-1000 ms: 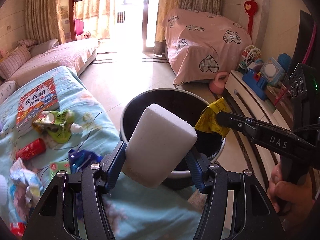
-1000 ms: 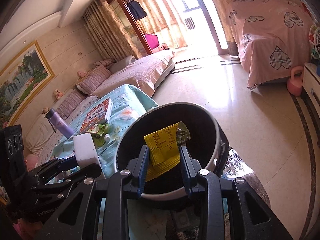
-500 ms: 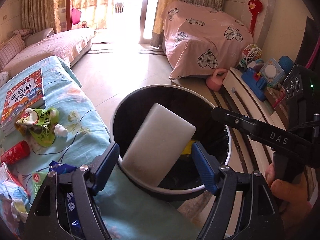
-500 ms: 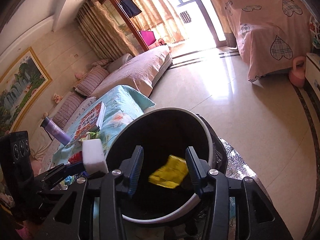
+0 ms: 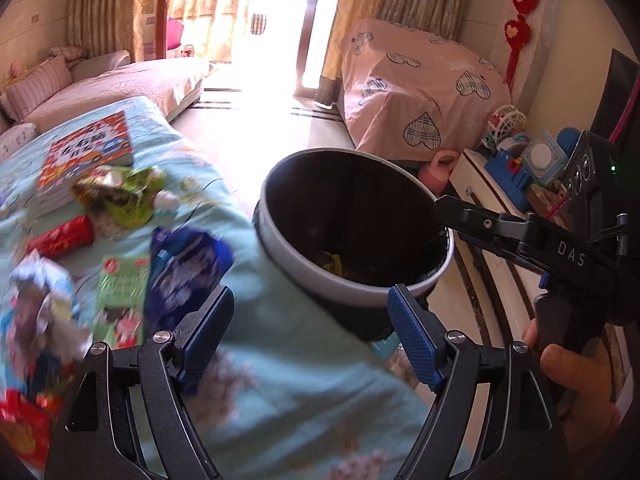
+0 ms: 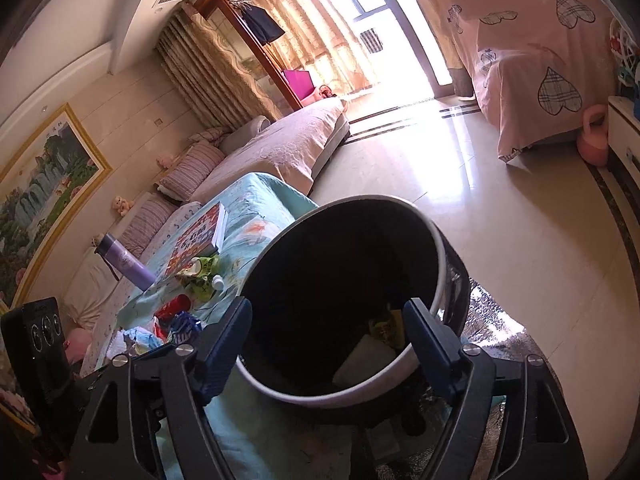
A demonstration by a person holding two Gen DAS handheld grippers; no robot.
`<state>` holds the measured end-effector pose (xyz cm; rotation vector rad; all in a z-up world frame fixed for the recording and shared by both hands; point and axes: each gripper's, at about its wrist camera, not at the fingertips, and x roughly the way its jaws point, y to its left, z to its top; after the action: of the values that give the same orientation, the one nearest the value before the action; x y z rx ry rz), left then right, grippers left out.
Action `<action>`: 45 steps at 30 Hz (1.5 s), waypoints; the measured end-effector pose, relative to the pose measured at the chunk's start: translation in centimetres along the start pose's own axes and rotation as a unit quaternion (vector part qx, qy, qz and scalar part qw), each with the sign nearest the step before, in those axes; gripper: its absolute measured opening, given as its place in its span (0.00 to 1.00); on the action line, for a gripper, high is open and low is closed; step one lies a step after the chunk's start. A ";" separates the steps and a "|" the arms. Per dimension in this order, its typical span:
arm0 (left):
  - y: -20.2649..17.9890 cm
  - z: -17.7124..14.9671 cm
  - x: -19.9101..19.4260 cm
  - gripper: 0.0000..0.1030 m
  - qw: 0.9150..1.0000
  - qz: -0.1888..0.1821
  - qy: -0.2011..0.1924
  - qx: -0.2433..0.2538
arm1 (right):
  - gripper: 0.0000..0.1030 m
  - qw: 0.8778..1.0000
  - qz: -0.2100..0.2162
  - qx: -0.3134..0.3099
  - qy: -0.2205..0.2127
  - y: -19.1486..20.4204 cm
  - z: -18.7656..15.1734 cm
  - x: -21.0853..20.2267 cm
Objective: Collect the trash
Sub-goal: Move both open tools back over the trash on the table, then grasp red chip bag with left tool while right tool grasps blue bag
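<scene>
A black trash bin with a grey rim (image 5: pixel 348 280) (image 6: pixel 438 256) stands beside the table covered in a light blue cloth (image 5: pixel 280 344). Inside it lie a white foam block (image 6: pixel 366 360) and a yellow wrapper (image 6: pixel 386 328) (image 5: pixel 330 260). My left gripper (image 5: pixel 310 336) is open and empty over the table edge near the bin. My right gripper (image 6: pixel 328 344) is open and empty above the bin's near rim. On the cloth lie a blue wrapper (image 5: pixel 186 264), a green packet (image 5: pixel 120 296), a red packet (image 5: pixel 62 236), a green pouch (image 5: pixel 120 194) and crumpled wrappers (image 5: pixel 40 312).
A picture book (image 5: pixel 86 152) and a purple bottle (image 6: pixel 124 260) sit on the table. A sofa (image 6: pixel 280 148) runs along the left wall. A pink-covered piece of furniture (image 5: pixel 416 92) and a low cabinet with toys (image 5: pixel 520 168) stand on the right, with tiled floor (image 6: pixel 500 200) between.
Both grippers opened. The yellow wrapper and then the white foam block dropped into the bin. My left gripper has swung back left toward the table.
</scene>
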<state>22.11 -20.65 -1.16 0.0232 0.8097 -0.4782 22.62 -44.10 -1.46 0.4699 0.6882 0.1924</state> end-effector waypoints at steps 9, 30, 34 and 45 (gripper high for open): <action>3.2 -4.7 -5.0 0.79 0.999 0.035 -0.022 -0.023 | 0.95 1.000 0.012 -0.022 0.008 4.5 -4.4 -0.8; 12.5 -11.8 -12.1 0.79 0.986 0.107 -0.034 -0.126 | 0.95 0.993 0.043 -0.088 0.064 12.3 -9.9 1.6; 14.0 -12.0 -12.7 0.79 0.982 0.121 -0.040 -0.136 | 0.95 0.993 0.040 -0.097 0.060 13.5 -10.0 2.3; 18.0 -11.5 -11.4 0.81 0.976 0.144 -0.024 -0.162 | 0.94 0.993 0.040 -0.085 0.069 14.4 -8.5 6.2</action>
<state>15.02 2.36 -4.01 -0.1707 0.8129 -0.0690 21.50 -26.47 -3.84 0.3238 0.7819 0.3594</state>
